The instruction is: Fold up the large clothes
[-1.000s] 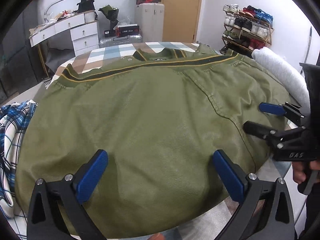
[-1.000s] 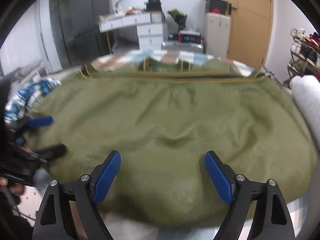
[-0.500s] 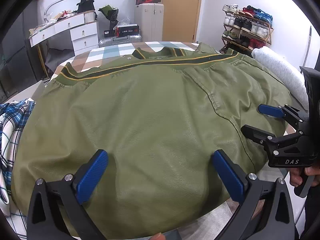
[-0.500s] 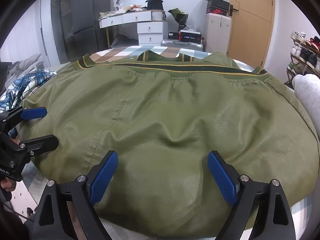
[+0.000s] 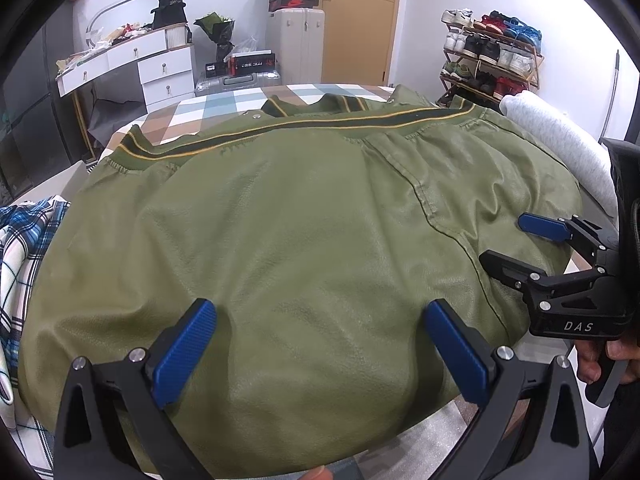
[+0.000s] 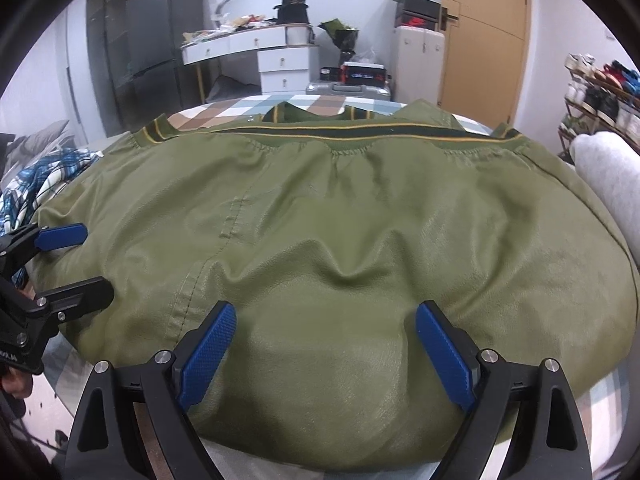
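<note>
Gripping comes next: the olive-green faux-leather bomber jacket [image 5: 304, 240] lies spread flat, back up, on the checked bedspread [image 5: 224, 106], ribbed striped hem [image 5: 320, 126] at the far side, near edge bulging over the bed's near side.

Left hand-held gripper [image 5: 316, 352] hangs over the near edge with jaws wide apart, holding nothing. Right hand-held gripper [image 6: 320, 348] likewise: jaws spread, empty, over the near edge further right. Each shows in the other's camera at the frame edge, well apart.

To do it well, my read:
- Pinch the near edge at both spots together, both layers, no surface-only nip; the material looks slick and stiff, so bite deep.
- A ripple [image 6: 340, 268] sits just ahead of the right gripper; pull taut sideways before lifting.
- Carry the fold toward the hem evenly, or the crease skews.

Room:
- Blue plaid shirt [image 5: 24, 248] touches or sits just beside the jacket's left edge; risk of snagging it.
- Rolled grey fleece garment [image 5: 560, 140] lies along the right edge.
- Far side has bare bedspread past the hem, so there's room to slide forward.
- Near side: little overhang margin, floor below.
</note>
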### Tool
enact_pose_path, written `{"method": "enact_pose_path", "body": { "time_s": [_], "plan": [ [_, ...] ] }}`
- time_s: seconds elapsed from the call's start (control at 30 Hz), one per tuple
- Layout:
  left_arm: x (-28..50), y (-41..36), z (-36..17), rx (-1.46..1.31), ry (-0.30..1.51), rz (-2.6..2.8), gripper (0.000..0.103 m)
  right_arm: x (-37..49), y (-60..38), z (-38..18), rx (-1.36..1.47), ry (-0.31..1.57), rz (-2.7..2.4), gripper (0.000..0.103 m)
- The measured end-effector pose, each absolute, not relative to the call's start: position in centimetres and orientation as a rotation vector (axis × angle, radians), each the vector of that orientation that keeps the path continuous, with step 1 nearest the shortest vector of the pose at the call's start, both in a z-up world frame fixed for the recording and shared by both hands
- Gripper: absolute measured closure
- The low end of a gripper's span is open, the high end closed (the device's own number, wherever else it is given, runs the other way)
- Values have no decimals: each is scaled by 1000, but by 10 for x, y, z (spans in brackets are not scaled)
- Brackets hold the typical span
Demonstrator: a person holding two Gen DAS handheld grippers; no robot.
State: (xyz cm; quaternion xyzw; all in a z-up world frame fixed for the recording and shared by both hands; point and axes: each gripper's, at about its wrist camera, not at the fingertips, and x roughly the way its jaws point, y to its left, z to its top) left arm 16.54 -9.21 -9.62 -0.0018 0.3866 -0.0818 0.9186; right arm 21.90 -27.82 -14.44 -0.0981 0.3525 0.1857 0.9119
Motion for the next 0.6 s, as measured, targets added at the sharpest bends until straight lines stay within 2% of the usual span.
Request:
{"method": "enact_pose_path", "body": {
  "time_s": [0.33, 0.43, 0.6],
  "plan": [
    [166, -93, -90, -39, 829, -138, 1, 218, -283, -146, -181, 706, 409, 10],
    [160, -99, -79, -86, 788, -203, 1, 214, -285, -148, -173, 674, 423, 10],
    [169, -128, -98, 106, 831, -154, 1, 215, -286, -146, -160, 676, 425, 10]
  ]
}}
